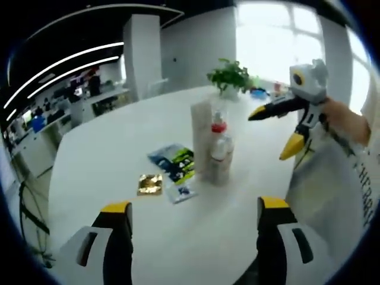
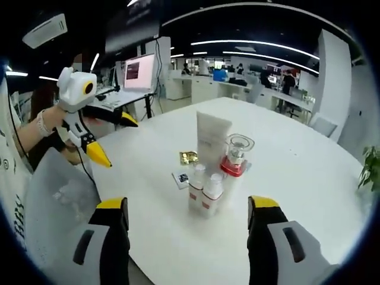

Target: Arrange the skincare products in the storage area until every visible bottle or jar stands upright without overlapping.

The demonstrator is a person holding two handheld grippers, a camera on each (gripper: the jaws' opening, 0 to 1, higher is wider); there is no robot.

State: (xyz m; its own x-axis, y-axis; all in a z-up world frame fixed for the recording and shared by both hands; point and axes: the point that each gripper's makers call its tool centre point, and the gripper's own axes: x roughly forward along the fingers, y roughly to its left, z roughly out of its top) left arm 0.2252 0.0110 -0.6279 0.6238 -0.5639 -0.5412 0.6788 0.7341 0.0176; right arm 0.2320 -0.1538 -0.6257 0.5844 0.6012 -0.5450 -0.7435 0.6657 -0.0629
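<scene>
Right gripper view shows the skincare products grouped near the middle of the white tabletop (image 2: 309, 178): a tall pale tube (image 2: 212, 142), a clear jar with red base (image 2: 237, 155), and two small white bottles (image 2: 206, 190) standing upright, close together and perhaps touching. Both tools are released and hold nothing, the right tool (image 2: 187, 222) just before the group and the left tool (image 2: 113, 139) raised off to the side. Left gripper view shows a blue-green sachet (image 1: 174, 161) and a small gold packet (image 1: 149, 184) lying flat beside the bottles, and a potted plant (image 1: 229, 77) at the far edge.
</scene>
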